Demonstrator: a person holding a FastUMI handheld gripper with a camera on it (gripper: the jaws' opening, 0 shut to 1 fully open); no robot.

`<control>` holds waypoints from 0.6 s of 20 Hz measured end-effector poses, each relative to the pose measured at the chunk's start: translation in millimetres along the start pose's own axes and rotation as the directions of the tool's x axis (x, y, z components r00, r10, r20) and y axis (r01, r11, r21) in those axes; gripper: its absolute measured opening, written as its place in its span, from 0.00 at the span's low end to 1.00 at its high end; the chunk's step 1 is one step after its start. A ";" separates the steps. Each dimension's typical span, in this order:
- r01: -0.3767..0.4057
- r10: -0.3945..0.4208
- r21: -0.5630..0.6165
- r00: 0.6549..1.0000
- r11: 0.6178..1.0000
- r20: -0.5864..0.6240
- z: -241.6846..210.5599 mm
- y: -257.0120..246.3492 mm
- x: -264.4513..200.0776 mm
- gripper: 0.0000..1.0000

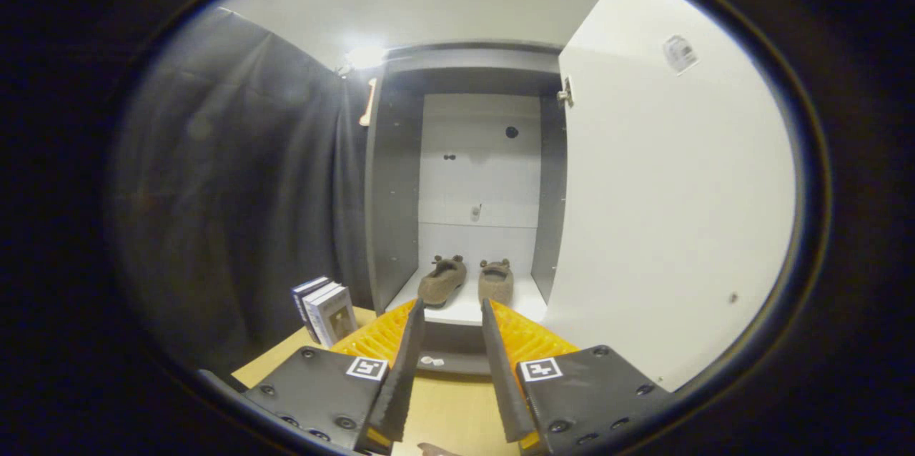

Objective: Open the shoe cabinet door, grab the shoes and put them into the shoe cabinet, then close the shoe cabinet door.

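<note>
Facing open shoe cabinet; shoes inside; gripper fingers apart, empty.

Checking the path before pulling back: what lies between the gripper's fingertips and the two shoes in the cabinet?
In the gripper view, just bare white cabinet floor separates the open gripper from the shoes.

Shoes sit side by side inside the cabinet, beyond the empty, parted gripper.

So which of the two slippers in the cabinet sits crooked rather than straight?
The left slipper: it angles toward the cabinet's left wall, while the right slipper points straight in. The gripper is open before them.
</note>
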State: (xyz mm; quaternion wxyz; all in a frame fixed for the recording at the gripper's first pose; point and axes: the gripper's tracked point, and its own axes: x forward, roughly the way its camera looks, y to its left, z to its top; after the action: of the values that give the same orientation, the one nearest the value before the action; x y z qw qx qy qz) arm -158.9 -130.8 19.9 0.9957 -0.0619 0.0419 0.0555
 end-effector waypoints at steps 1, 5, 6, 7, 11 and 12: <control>0.001 -0.001 0.003 1.000 1.000 0.003 7.3 -5.5 -14.4 0.51; 0.048 -0.049 0.030 0.999 0.998 0.016 14.7 -48.5 -66.6 0.53; 0.074 -0.075 0.033 0.997 0.997 0.024 15.6 -61.6 -74.7 0.53; 0.104 -0.105 0.037 0.994 0.994 0.024 15.8 -76.4 -82.4 0.53; 0.226 -0.223 0.057 0.974 0.973 -0.050 -4.1 -136.9 -97.3 0.53; 0.249 -0.246 0.063 0.967 0.966 -0.063 -7.6 -152.9 -100.3 0.53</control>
State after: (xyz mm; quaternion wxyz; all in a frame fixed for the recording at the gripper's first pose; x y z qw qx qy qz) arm -241.1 -293.1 39.6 0.9948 -0.0330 0.0630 -0.0725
